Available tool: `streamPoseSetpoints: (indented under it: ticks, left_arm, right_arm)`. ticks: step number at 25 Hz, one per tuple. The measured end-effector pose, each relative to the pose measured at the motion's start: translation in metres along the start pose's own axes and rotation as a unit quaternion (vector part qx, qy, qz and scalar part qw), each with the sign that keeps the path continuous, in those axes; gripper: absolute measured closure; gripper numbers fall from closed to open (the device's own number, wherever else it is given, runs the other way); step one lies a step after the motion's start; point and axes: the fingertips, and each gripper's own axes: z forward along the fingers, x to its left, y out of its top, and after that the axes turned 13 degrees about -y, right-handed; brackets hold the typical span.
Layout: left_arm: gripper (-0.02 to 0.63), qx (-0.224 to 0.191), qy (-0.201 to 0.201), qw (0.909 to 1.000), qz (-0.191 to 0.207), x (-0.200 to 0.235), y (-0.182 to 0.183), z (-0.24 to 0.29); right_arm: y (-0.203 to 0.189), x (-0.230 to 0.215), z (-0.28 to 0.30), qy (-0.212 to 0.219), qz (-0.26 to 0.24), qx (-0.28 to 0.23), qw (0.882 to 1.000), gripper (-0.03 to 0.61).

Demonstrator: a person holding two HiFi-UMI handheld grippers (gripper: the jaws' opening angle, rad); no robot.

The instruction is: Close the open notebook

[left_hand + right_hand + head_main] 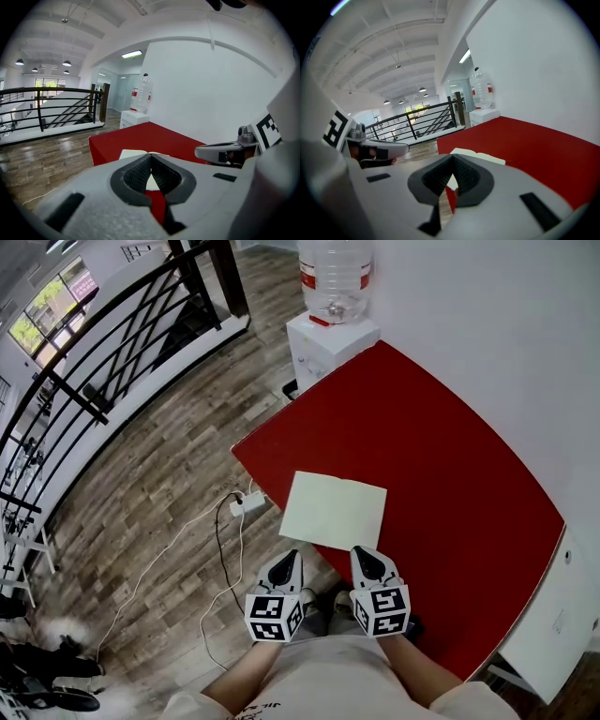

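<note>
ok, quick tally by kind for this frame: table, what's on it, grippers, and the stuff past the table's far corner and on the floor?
red table: 1
open notebook: 1
grippers: 2 (left gripper, right gripper, both shut, empty)
water dispenser: 1
water bottle: 1
power strip on the floor: 1
Total: 7

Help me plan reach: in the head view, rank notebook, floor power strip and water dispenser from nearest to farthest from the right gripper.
1. open notebook, just ahead of the right gripper
2. power strip, on the floor, left
3. water dispenser, past the table's far end
</note>
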Motion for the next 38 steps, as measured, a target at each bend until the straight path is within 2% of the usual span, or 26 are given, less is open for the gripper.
streamPoseSetpoints:
  ticks: [14,25,31,35,38]
  left_arm:
    - [0.607,0.011,0.017,0.9997,-0.013,0.044,-0.029,0.035]
    - [0.607,0.036,0.029,0.9988,-0.014,0.087,-0.061,0.05]
    - [0.606,0.051,0.044,0.9973,-0.029,0.108,-0.082,0.059]
    - [0.562,0.053,0.049,0.9965,-0.043,0.122,-0.094,0.064]
    - [0.534,0.058,0.059,0.994,-0.072,0.134,-0.107,0.069]
  right_arm:
    - [-0.024,0.001,0.045,-0.008,0.012,0.019,1.0,0.574]
    - [-0.043,0.014,0.075,-0.009,0.0,0.026,1.0,0.574]
    - [-0.059,0.016,0.084,-0.011,0.003,0.038,0.999,0.574]
    - [-0.07,0.02,0.087,-0.008,0.005,0.047,0.999,0.574]
    - [-0.079,0.022,0.088,-0.005,0.007,0.055,0.998,0.574]
